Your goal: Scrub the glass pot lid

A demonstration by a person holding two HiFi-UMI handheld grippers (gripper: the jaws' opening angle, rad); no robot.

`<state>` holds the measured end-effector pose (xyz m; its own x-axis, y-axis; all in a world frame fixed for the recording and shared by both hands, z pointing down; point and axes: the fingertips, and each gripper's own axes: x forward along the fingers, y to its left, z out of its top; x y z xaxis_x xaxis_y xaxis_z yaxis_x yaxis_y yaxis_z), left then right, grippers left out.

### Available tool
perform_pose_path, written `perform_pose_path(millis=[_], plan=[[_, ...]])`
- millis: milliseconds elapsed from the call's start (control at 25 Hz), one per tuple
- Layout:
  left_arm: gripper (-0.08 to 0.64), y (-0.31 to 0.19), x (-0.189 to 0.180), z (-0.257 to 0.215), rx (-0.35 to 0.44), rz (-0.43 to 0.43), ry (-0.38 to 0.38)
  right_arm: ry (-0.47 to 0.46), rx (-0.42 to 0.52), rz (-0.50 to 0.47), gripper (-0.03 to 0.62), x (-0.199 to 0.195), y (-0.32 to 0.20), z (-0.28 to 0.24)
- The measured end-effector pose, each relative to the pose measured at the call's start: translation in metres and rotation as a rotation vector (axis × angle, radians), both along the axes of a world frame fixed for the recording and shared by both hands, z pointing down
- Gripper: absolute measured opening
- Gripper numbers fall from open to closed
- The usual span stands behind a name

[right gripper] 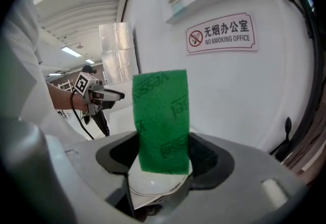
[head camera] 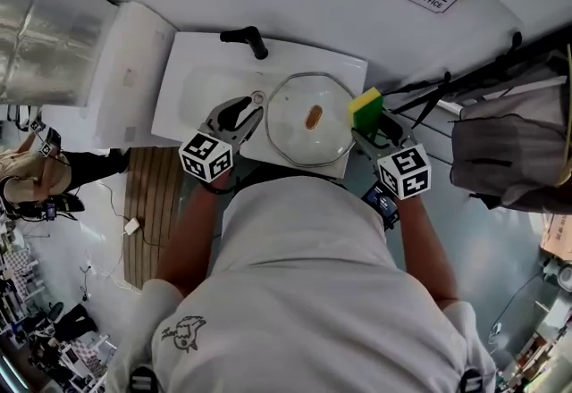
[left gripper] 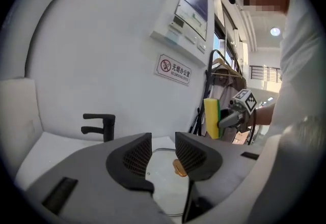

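Left tool [left gripper: 163,152] jaws apart; right tool [right gripper: 164,156] clamps sponge [right gripper: 160,111]

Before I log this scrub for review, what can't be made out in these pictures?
Lid: left gripper view, mostly behind left tongs.
Lid: right gripper view, mostly behind sponge and right tongs.
Whether lid is clean: head view, too small.
Sponge's yellow side: right gripper view, faces away.

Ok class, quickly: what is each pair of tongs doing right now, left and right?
Left tongs: open, nothing between them.
Right tongs: closed on the sponge.
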<state>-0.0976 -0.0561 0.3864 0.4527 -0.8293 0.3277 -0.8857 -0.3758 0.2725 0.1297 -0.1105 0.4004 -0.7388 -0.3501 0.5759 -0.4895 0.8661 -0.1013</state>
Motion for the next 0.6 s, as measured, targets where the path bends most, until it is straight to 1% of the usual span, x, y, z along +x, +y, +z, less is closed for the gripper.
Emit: perform_pose_path(millis=[80, 240, 360, 440, 600], plan=[[0.124, 0.008, 0.008, -0.012, 0.024, -0.002, -0.029, -0.011, -0.004, -0.027, 0.296, -0.001, 0.005, 0.000], [0.061, 0.022, 0.015, -0.036, 0.061, -0.028, -0.041, -0.035, 0.002, -0.088, 0.296, -0.011, 0.016, -0.008], [0.014, 0.036, 0.026, -0.050, 0.099, 0.008, -0.057, -0.051, 0.024, -0.126, 0.296, -0.017, 0.030, -0.017], [-0.002, 0.045, 0.033, -0.058, 0.126, 0.040, -0.061, -0.060, 0.046, -0.122, 0.296, -0.017, 0.037, -0.025], [-0.002, 0.069, 0.035, -0.070, 0.157, 0.082, -0.070, -0.086, 0.067, -0.078, 0.296, -0.016, 0.056, -0.040]])
